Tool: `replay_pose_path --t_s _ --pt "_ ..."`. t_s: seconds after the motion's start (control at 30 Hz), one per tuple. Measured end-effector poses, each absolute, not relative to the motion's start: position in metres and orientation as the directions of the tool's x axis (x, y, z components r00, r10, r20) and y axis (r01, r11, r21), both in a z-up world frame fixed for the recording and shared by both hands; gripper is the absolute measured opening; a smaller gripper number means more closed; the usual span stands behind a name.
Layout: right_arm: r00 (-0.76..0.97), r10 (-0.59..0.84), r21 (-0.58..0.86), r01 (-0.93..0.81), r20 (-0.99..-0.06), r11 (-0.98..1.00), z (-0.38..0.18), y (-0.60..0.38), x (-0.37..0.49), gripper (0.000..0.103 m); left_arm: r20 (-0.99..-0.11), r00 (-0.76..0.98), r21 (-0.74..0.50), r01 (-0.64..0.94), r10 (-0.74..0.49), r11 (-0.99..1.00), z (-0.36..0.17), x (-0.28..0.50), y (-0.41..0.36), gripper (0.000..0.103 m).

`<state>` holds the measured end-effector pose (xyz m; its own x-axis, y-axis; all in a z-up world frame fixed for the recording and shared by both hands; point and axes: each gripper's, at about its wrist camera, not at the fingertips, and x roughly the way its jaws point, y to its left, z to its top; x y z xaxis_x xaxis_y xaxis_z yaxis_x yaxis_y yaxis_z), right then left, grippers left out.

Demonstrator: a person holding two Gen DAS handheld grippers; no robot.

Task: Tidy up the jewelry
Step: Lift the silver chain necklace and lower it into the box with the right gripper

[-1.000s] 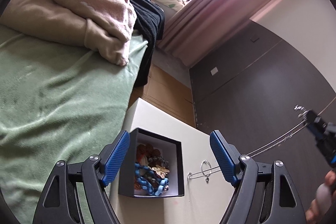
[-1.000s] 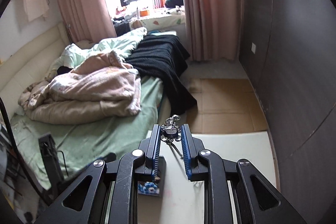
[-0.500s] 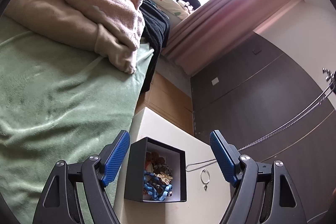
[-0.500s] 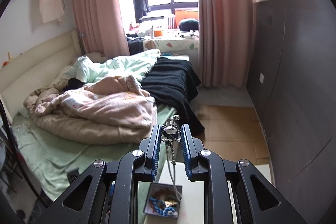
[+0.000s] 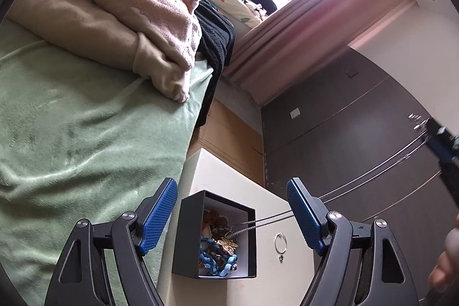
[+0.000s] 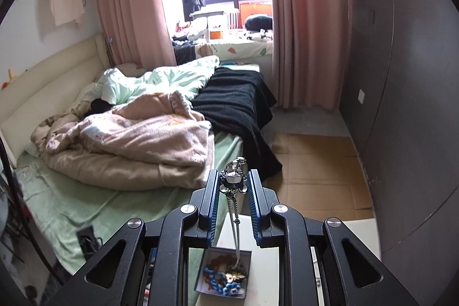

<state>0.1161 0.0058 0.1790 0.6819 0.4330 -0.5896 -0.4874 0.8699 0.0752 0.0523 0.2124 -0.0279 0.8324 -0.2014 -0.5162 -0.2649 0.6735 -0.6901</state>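
A black jewelry box (image 5: 188, 234) with a white inside stands on the white table (image 5: 275, 283); it holds blue beads, a gold piece and other jewelry. It also shows in the right wrist view (image 6: 200, 278). My right gripper (image 6: 233, 182) is shut on the pendant (image 6: 233, 179) of a silver chain necklace (image 5: 373, 174), held high above the box. The chain (image 6: 235, 225) hangs down with its lower end inside the box. My left gripper (image 5: 232, 210) is open and empty, just in front of the box. A silver ring (image 5: 280, 242) lies on the table right of the box.
A bed with a green sheet (image 5: 71, 134) and piled pink and beige blankets (image 6: 137, 139) runs along the table's left. A dark wardrobe wall (image 5: 344, 134) stands on the right. Cardboard covers the floor (image 6: 315, 162) beyond the table.
My right gripper carried the necklace over the box; the chain's lower end, which lay on the table beside the ring, now hangs inside the box. The left gripper stayed open.
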Motion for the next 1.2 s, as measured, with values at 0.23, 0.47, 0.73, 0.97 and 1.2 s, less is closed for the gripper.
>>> replay_pose_path --t_s 0.23,0.47,0.73,0.97,1.2 --pt "0.607 0.453 0.115 -0.512 -0.652 0.851 0.124 0.012 0.124 0.021 -0.518 0.834 -0.697 -0.285 -0.187 0.658 -0.031 0.052 0.218 0.079" --pt "0.526 0.457 0.189 -0.484 -0.717 0.854 0.057 0.007 0.139 0.021 -0.530 0.829 -0.696 -0.307 -0.177 0.649 -0.034 0.052 0.222 0.079" --pt "0.422 0.491 0.303 -0.438 -0.762 0.846 -0.006 0.001 0.160 0.023 -0.545 0.824 -0.684 -0.329 -0.157 0.651 -0.035 0.052 0.223 0.079" --pt "0.407 0.511 0.370 -0.377 -0.757 0.849 -0.012 -0.042 0.154 0.047 -0.562 0.811 -0.644 -0.308 -0.160 0.700 -0.032 0.063 0.202 0.079" --pt "0.459 0.464 0.380 -0.269 -0.758 0.885 -0.012 -0.119 0.136 0.061 -0.585 0.790 -0.577 -0.246 -0.185 0.779 -0.028 0.080 0.156 0.079"
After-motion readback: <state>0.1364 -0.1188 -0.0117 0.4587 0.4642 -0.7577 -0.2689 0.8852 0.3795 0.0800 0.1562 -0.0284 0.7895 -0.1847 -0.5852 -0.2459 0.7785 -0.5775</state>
